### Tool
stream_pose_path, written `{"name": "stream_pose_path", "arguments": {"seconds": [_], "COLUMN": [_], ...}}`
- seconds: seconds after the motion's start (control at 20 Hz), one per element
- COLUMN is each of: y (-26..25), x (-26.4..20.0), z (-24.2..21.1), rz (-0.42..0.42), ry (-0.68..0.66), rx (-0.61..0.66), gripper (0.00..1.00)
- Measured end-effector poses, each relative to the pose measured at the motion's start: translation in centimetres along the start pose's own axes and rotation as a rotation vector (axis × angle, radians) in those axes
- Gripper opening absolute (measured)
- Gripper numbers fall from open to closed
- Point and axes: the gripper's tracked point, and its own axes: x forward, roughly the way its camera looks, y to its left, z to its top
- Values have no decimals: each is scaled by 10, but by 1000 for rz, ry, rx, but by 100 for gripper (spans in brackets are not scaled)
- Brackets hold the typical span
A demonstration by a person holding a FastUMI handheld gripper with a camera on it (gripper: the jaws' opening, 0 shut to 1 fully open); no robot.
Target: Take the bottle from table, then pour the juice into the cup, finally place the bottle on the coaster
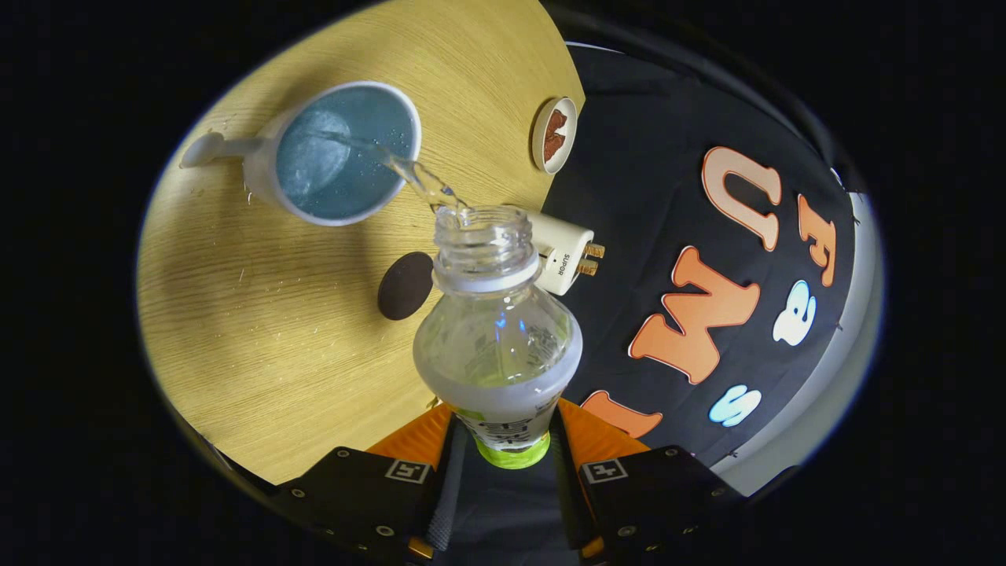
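Here the gripper (503, 460) is clamped on the clear plastic bottle (497, 330), both fingers pressing its labelled lower body. The uncapped bottle tilts, a thin stream (416, 177) arcing into the white mug (334, 153) mid-table (236, 330). The dark round coaster (405, 285) lies between them; a white charger plug (562, 250) rests at the table's edge.

Recording booth, staged tabletop – black cloth wall (692, 157) behind round wood-grain table (236, 314) holding household props.

Hand-held gripper (503, 464) tilted well over to 1 side, its 2 fingers (445, 487) clamped on a held bottle (497, 346).
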Motion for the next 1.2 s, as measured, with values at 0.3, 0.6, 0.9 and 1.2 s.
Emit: {"name": "stream_pose_path", "arguments": {"seconds": [0.3,0.6,0.9,1.2], "y": [-9,-15,-21,-25], "x": [1,1,2,1], "z": [1,1,2,4], "rz": [-8,-9,-8,-12], "ry": [-3,-13,-10,-24], "rx": [-57,-107,-139,-169], "gripper": [55,55,55,55]}}
